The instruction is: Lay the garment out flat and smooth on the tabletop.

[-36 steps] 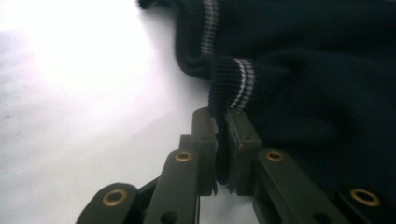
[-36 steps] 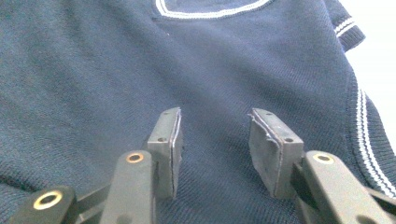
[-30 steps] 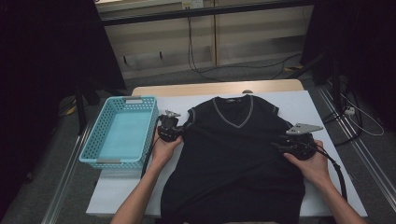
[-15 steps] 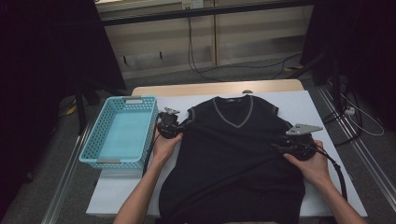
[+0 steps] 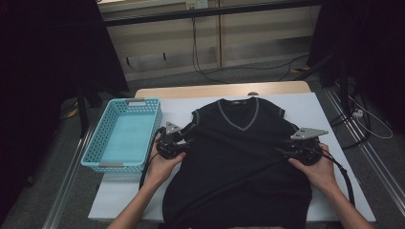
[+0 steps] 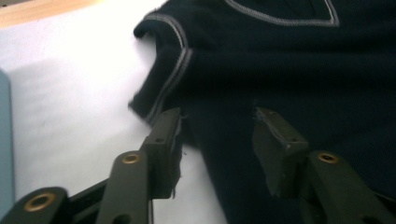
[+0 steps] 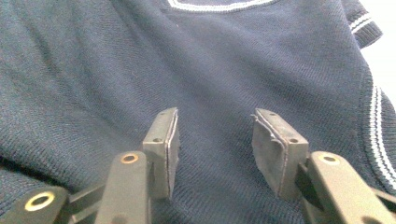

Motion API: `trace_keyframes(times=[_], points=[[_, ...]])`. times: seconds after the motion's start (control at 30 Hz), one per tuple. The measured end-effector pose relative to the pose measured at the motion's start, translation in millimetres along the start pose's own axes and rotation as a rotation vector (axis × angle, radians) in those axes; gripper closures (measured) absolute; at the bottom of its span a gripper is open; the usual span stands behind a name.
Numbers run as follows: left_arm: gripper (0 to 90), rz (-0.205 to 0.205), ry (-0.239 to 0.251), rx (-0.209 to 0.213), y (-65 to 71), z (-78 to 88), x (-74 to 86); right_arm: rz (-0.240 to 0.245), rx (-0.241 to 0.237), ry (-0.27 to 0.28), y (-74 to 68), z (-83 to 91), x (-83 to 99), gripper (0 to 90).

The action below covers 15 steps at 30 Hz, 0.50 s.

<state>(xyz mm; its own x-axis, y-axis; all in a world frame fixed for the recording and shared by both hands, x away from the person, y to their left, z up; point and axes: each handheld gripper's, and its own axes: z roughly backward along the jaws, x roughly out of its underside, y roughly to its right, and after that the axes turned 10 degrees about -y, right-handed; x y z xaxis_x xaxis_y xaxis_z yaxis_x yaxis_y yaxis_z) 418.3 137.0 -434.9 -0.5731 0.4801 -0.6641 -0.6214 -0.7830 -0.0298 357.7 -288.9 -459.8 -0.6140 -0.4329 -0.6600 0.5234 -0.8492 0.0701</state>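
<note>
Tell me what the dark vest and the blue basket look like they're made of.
The vest looks like knitted fabric, probably wool or a cotton blend: fine ribbed knit rows show across its matte navy surface, with pale striped trim at the neck and armholes. The basket looks like moulded plastic: rigid turquoise walls with a regular lattice of holes and a slight sheen. The exact fibre and plastic cannot be told.

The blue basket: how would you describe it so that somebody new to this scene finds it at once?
Look at the white table under the dark sleeveless sweater. The blue basket stands at the table's left edge, beside the left gripper. It is the only light blue thing there, rectangular, with perforated walls and nothing inside.
</note>
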Motion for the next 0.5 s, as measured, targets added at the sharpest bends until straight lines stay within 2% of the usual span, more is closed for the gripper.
trace_keyframes(times=[0.03,0.1,0.17,0.23,0.27,0.33,0.43,0.47,0.5], points=[[60.2,0.004,-0.008,-0.005,-0.1,1.9,5.2,-0.001,0.0,0.001,-0.1,0.1,0.0,52.0],[66.7,0.007,-0.036,0.029,-1.9,4.1,15.7,-0.001,-0.001,0.001,-0.1,0.2,0.1,52.0],[71.3,0.039,-0.069,0.068,-3.0,6.8,25.3,-0.002,-0.002,-0.001,-0.1,0.0,0.1,51.7],[73.6,-0.008,-0.08,0.03,0.6,10.0,34.1,0.0,-0.002,-0.004,-0.1,-0.3,0.1,51.3],[73.7,-0.012,-0.087,0.022,0.8,10.6,37.7,0.001,-0.002,-0.005,-0.3,-0.1,0.1,51.1],[72.8,-0.014,-0.096,-0.02,0.4,10.5,42.9,0.0,-0.006,-0.004,-0.9,-0.5,0.1,51.0],[70.9,-0.012,-0.125,-0.034,-0.8,4.4,45.5,0.005,-0.006,-0.008,-1.6,-1.2,0.0,50.7],[68.6,-0.008,-0.137,-0.024,-1.2,1.5,46.1,0.01,-0.006,-0.01,-1.8,-1.1,0.0,50.5],[67.5,-0.016,-0.126,-0.013,-0.7,1.1,45.8,0.011,-0.006,-0.01,-2.3,-1.1,0.0,50.4]])
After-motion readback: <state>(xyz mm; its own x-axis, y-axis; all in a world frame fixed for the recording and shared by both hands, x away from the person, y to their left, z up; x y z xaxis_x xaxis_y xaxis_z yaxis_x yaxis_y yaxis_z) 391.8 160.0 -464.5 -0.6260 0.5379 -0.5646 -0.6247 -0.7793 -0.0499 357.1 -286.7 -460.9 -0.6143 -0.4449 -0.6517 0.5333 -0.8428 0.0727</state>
